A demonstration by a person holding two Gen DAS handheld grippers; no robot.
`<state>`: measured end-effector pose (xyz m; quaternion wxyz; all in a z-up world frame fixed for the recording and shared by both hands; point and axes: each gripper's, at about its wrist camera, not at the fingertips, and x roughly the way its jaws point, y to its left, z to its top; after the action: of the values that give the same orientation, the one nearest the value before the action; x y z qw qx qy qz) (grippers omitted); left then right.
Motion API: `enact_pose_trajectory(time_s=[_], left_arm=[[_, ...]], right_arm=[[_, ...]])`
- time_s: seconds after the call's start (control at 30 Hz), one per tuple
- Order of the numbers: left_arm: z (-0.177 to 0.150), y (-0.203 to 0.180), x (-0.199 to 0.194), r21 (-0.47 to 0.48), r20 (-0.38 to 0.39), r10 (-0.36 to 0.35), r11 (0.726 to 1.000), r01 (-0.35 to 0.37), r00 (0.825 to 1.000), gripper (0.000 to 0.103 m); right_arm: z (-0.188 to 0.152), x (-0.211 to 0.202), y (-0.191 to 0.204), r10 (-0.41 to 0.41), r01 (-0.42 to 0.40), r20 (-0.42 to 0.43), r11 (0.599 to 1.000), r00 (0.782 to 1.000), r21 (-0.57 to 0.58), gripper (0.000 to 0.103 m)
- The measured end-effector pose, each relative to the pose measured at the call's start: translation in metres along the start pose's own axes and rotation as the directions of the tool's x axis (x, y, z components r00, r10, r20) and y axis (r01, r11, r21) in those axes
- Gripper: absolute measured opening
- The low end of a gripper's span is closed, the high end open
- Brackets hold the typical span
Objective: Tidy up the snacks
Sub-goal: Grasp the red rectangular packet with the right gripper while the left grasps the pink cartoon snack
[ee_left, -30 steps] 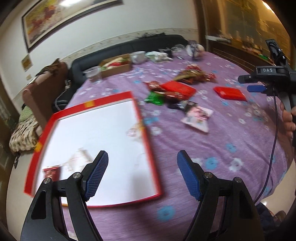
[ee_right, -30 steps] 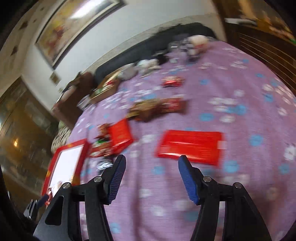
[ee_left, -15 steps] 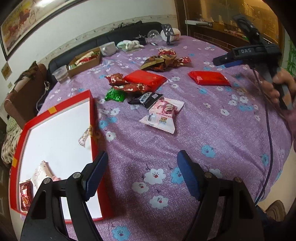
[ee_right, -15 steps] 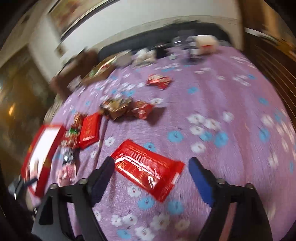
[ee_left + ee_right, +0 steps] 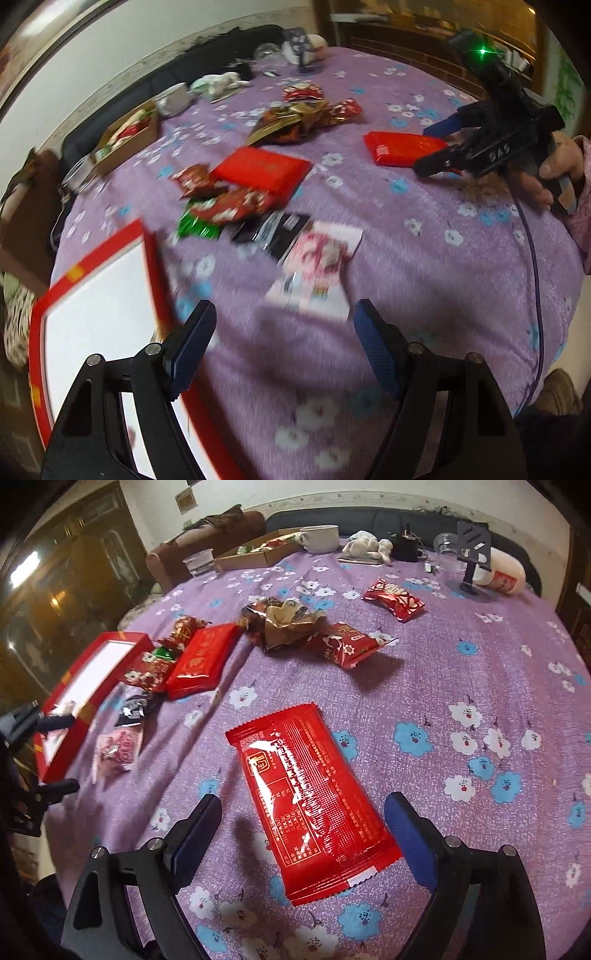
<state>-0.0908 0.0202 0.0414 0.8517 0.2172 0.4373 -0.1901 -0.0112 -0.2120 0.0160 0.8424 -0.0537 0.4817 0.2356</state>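
My right gripper (image 5: pixel 303 823) is open, its fingers straddling the near end of a flat red snack packet (image 5: pixel 310 794) on the purple flowered cloth; this shows in the left wrist view (image 5: pixel 402 147) too. My left gripper (image 5: pixel 284 332) is open and empty just short of a pink snack packet (image 5: pixel 317 269). A red-rimmed white tray (image 5: pixel 92 317) lies to its left. Beyond lie a black packet (image 5: pixel 273 229), a green one (image 5: pixel 195 227), a big red packet (image 5: pixel 262 173) and several small red ones.
At the far edge stand a cardboard box of snacks (image 5: pixel 258 552), a white cup (image 5: pixel 319 539), a plastic cup (image 5: pixel 199 563), a black stand (image 5: pixel 472 554) and a white bottle (image 5: pixel 502 576). A dark sofa runs behind the table.
My right gripper has moved down and in over the flat red packet, which now lies between its fingers. My left gripper has shifted forward and right toward the pink packet.
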Motion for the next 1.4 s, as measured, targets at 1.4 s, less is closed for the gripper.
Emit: enact_pose_trajectory(time_s=[1.4], left_arm=[[-0.031, 0.005, -0.047, -0.26, 0.191, -0.024, 0.963, 0.074, 0.981, 0.042]], right_arm=[[-0.044, -0.039, 0.09, 0.086, -0.123, 0.146, 0.955, 0.986, 0.269, 0.051]])
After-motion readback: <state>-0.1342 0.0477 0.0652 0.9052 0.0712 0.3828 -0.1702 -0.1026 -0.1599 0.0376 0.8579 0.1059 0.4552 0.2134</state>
